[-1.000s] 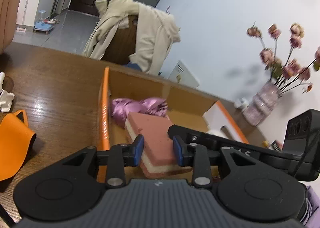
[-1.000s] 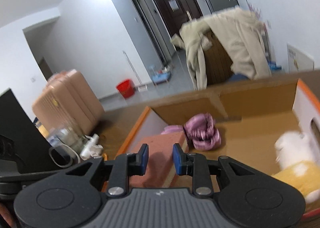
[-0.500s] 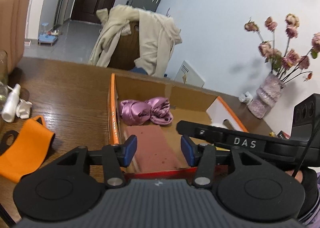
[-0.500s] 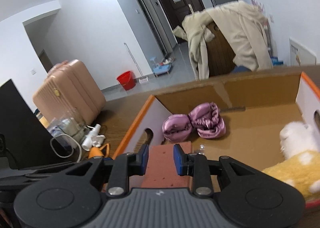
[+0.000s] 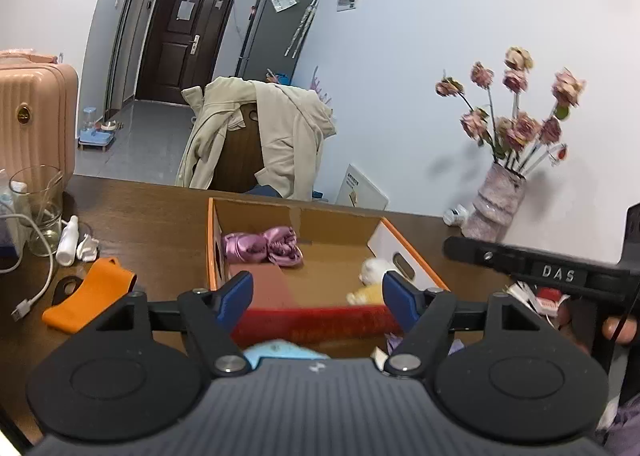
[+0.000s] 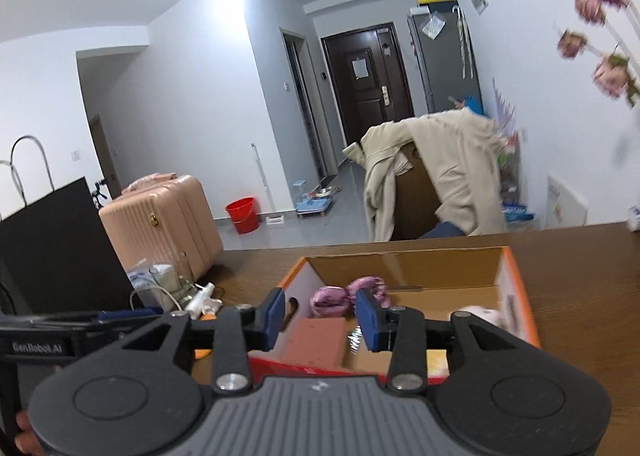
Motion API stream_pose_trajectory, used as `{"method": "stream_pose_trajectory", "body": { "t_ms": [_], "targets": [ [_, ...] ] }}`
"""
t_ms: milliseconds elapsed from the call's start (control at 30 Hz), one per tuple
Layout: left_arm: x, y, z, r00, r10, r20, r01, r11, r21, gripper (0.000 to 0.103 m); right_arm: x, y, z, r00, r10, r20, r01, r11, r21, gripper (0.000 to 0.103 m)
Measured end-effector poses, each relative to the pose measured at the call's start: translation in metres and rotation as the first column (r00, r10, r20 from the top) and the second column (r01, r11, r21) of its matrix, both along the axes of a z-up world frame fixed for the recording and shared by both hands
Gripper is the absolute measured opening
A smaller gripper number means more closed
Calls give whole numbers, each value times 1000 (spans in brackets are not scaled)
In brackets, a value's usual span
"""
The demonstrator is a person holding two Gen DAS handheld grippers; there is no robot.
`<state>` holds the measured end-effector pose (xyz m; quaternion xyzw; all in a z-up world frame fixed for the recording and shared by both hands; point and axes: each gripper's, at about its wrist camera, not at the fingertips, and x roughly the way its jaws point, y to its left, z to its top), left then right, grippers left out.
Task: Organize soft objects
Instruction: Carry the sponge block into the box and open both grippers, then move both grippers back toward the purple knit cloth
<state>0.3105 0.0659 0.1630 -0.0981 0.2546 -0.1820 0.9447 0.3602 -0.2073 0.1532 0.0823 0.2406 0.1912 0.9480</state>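
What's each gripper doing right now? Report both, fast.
Left gripper: open, holding nothing.
Right gripper: open, holding nothing.

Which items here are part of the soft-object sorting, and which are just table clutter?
Job: cardboard box; purple satin scrunchie; pink sponge; white-and-yellow plush toy; both grippers, open: left, right.

Clutter: orange band; glass; white cable; flower vase.
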Motion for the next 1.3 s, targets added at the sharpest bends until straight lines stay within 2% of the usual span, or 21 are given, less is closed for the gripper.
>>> {"method": "stream_pose_trajectory", "body": {
  "t_ms": [167, 267, 367, 400, 467, 633, 700, 833, 1100, 1233, 1300],
  "targets": [
    [-46, -7, -5, 999, -8, 31, 7, 999, 33, 85, -48, -18, -3, 999, -41, 26, 42, 998, -41, 46],
    [-73, -13, -11, 998, 1, 55, -5, 997, 74, 88, -73, -25, -13, 998, -53, 19, 54, 998, -33, 50],
    [-105, -19, -21, 995, 7, 104, -17, 995, 100, 100, -102, -31, -28, 998, -62, 17, 63, 997, -37, 53],
    [-115, -21, -27, 993, 9, 117, -21, 995, 101, 100, -112, -34, -34, 998, -67, 17, 67, 997, -33, 56],
    [-127, -21, -41, 996, 5, 92, -13, 996, 93, 100, -128, -41, -49, 997, -81, 5, 81, 997, -15, 61],
    [-150, -18, -83, 1000, 6, -22, -5, 999, 48, 100, -170, -60, -83, 989, -140, -53, 141, 990, 10, 62],
    [-153, -18, -93, 998, 6, -58, -4, 999, 42, 100, -183, -68, -94, 985, -151, -89, 153, 988, 23, 62],
    [-148, -23, -101, 996, 0, -89, 5, 999, 52, 100, -195, -77, -107, 974, -192, -124, 191, 981, -21, 62],
    [-133, -53, -94, 995, -83, -59, 87, 994, 65, 100, -184, -96, -118, 962, -239, -134, 244, 969, 22, 62],
    [-103, -82, -87, 990, -125, -67, 129, 989, 72, 100, -165, -109, -125, 956, -249, -153, 259, 965, 48, 62],
    [-81, -97, -84, 985, -147, -88, 153, 986, 72, 90, -149, -115, -127, 955, -250, -161, 261, 964, 46, 62]
  ]
}}
